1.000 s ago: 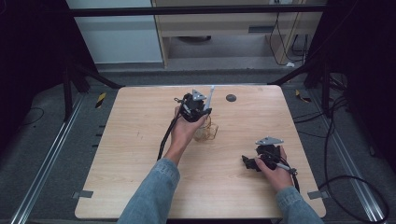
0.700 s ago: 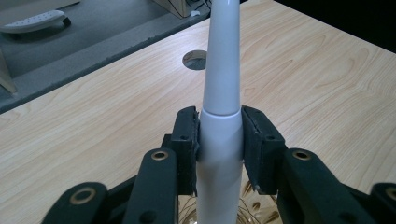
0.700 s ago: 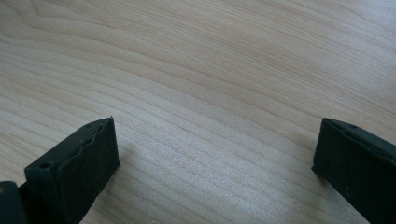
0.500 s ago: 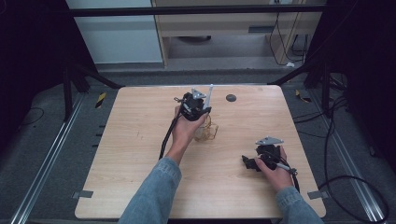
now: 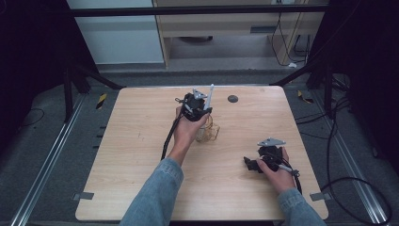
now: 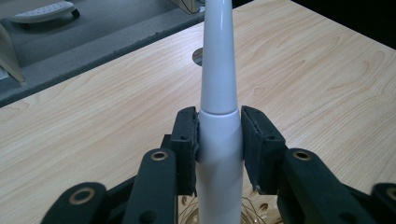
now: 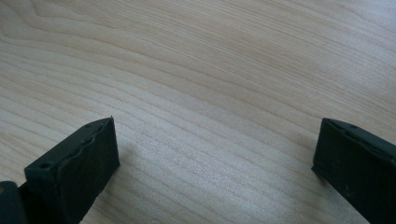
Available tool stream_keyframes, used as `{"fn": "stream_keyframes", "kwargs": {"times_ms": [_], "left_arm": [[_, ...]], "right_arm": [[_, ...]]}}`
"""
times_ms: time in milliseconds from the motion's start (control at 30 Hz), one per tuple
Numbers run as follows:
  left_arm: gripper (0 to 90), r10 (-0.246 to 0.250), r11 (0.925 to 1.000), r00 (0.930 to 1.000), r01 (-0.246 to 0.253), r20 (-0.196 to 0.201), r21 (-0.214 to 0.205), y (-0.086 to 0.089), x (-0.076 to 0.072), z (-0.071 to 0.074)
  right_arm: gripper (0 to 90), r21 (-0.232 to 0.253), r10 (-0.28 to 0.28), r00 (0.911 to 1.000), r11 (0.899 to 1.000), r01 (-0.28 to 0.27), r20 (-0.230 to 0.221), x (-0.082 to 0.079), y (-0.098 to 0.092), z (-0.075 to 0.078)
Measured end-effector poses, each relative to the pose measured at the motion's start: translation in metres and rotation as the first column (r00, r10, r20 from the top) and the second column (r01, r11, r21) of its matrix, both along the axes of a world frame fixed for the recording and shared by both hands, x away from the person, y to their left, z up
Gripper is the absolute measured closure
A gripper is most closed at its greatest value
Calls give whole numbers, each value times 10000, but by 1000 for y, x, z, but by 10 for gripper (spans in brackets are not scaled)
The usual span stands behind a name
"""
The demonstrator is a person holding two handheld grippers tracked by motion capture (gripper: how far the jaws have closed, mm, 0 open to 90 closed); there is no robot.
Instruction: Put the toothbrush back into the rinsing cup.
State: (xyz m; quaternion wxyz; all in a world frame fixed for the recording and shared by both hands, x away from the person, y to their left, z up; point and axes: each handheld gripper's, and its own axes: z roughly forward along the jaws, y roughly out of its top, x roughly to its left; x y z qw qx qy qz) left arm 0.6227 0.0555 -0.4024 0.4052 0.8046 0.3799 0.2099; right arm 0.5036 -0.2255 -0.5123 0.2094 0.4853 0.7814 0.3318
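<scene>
Placing is the step: our left claw (image 6: 219, 140) pinches the white tapered plastic handle (image 6: 218, 93) over the clear amber glass cup (image 5: 208, 131) on the desk (image 5: 141, 141), our right claw (image 7: 215, 154) rests spread; next we lower it straight in.

The right gripper (image 7: 215, 163) hangs close over the wooden table (image 7: 210, 70) — jaws wide apart, nothing between.

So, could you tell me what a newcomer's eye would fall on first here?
Probably the white tapered stick, clamped upright between the left gripper jaws above a clear glass near the table's middle. Next, the right gripper, resting open by the near right edge.
</scene>
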Motion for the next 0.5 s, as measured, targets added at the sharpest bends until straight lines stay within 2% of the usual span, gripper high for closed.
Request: {"fn": "stream_keyframes", "kwargs": {"times_ms": [500], "left_arm": [[661, 70, 10000, 10000, -70, 64, -69, 2, 0, 1]], "right_arm": [[3, -3, -1, 10000, 10000, 1, 1, 0, 0, 0]]}}
